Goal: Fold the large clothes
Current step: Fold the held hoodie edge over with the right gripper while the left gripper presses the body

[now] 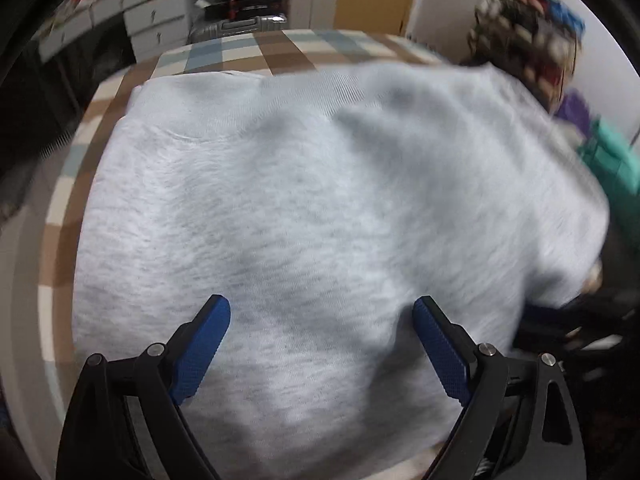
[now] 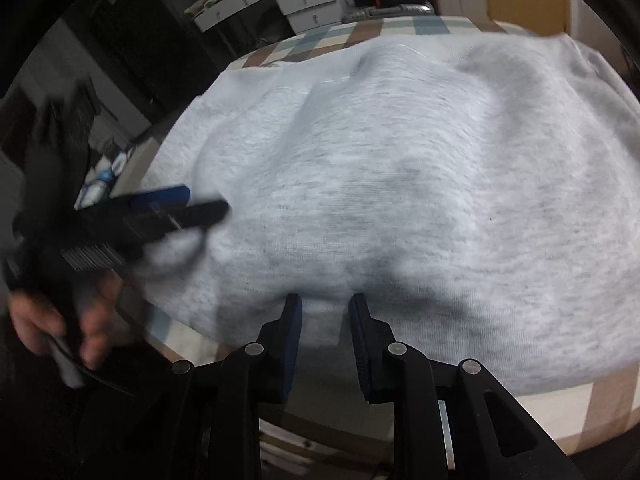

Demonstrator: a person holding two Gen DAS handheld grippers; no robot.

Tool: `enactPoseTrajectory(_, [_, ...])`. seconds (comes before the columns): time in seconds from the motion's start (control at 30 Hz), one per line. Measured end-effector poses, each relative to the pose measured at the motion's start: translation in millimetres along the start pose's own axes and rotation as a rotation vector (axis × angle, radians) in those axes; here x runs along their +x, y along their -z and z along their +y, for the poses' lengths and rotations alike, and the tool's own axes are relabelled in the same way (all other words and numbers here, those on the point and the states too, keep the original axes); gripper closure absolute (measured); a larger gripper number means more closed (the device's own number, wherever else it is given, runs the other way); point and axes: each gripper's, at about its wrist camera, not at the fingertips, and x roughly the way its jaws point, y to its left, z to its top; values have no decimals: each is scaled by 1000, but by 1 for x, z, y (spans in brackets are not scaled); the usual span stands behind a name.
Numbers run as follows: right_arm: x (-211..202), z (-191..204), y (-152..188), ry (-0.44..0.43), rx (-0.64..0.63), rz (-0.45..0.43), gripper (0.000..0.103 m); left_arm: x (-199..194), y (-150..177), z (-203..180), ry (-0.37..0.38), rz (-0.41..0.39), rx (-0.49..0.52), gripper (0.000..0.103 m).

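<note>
Left gripper (image 1: 322,312) hangs over the near part of the grey sweatshirt (image 1: 320,200), jaws spread wide, nothing between the blue pads (image 1: 200,348); cloth runs from beneath them out to 12 o'clock. Right gripper (image 2: 325,308) sits at the garment's near hem, jaws narrowly apart with a fold of hem rising between them; whether the pads pinch it, cannot tell. From its view, a hand (image 2: 60,320) carries the left gripper at 9 o'clock. Sweatshirt covers most of the checked tabletop (image 1: 280,52). Beyond at 11 o'clock, white drawers (image 2: 304,0), contents unseen. No writing legible.
</note>
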Motion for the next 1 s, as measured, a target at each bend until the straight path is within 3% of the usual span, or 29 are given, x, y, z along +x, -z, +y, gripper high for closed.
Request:
enactPoseTrajectory(0.17, [-58, -43, 13, -102, 167, -177, 67, -2, -1, 1, -26, 2, -26, 12])
enactPoseTrajectory(0.23, [-88, -76, 26, -125, 293, -270, 43, -11, -4, 5, -79, -17, -52, 13])
enactPoseTrajectory(0.27, [-99, -93, 32, -122, 358, -300, 40, -17, -5, 8, -79, -44, -68, 13])
enactPoseTrajectory(0.37, [-118, -137, 51, -114, 499, -323, 34, -50, -9, 5, 64, -195, -131, 13])
enactPoseTrajectory(0.47, [-113, -169, 63, -114, 614, -288, 34, -63, -17, -23, 149, -252, -71, 13])
enactPoseTrajectory(0.53, [-103, -187, 68, -159, 699, -272, 34, -60, -22, -43, 198, -242, -31, 13])
enactPoseTrajectory(0.7, [-78, -198, 65, -220, 814, -252, 32, -32, -39, -83, 206, -157, -9, 13])
enactPoseTrajectory(0.77, [-80, -200, 56, -182, 801, -258, 32, -21, -43, -89, 164, -105, -5, 13])
enactPoseTrajectory(0.83, [-79, -192, 46, -129, 757, -264, 23, -2, -45, -86, 131, -31, -23, 13])
enactPoseTrajectory(0.93, [-74, -178, 33, -64, 698, -299, 9, 5, -41, -87, 92, -26, -9, 13])
enactPoseTrajectory(1.0, [-70, -171, 31, -17, 646, -320, 7, 5, -37, -90, 72, -27, 17, 13])
